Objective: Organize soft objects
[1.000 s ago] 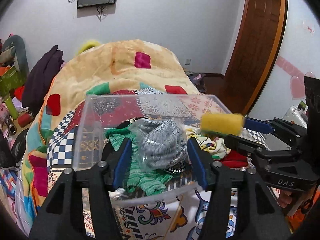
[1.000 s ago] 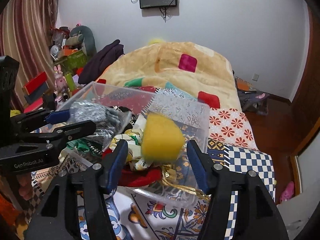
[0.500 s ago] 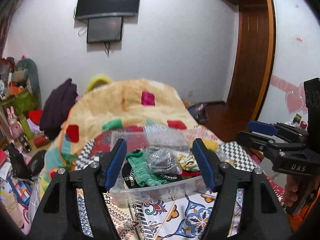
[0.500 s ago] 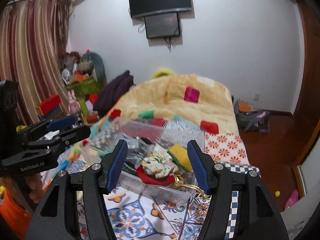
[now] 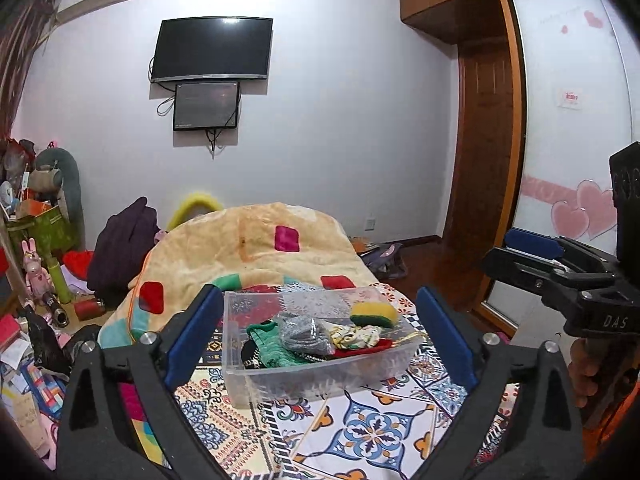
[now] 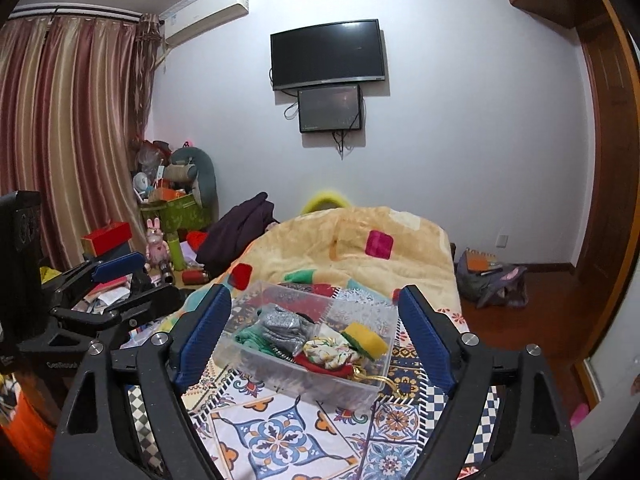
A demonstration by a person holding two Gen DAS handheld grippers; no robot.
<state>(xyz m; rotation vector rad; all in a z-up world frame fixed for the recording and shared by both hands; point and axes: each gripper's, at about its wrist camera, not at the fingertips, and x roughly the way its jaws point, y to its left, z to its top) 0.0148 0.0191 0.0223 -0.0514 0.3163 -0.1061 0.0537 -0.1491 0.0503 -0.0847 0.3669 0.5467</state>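
Two claws hang wide apart and empty in the foreground, the left claw [image 5: 316,344] and the right claw [image 6: 316,340] each framing the clear plastic bin [image 5: 320,376] from above the patterned bed cover [image 6: 280,436]. Inside the bin lie the soft things: a green knit piece [image 5: 272,344] at the left, a grey knitted bundle [image 5: 304,332] in a crinkly clear wrap beside it, a floral cloth [image 6: 332,352] over something red, and a yellow sponge [image 6: 366,340] with a green face toward the right wall. All look light and limp; each would squash and sag, so a pinch at the bulky middle seems safest, and the wrap may slip. Beyond the bin rises a beige blanket [image 5: 260,248], and a television [image 6: 328,54] hangs on the far wall.
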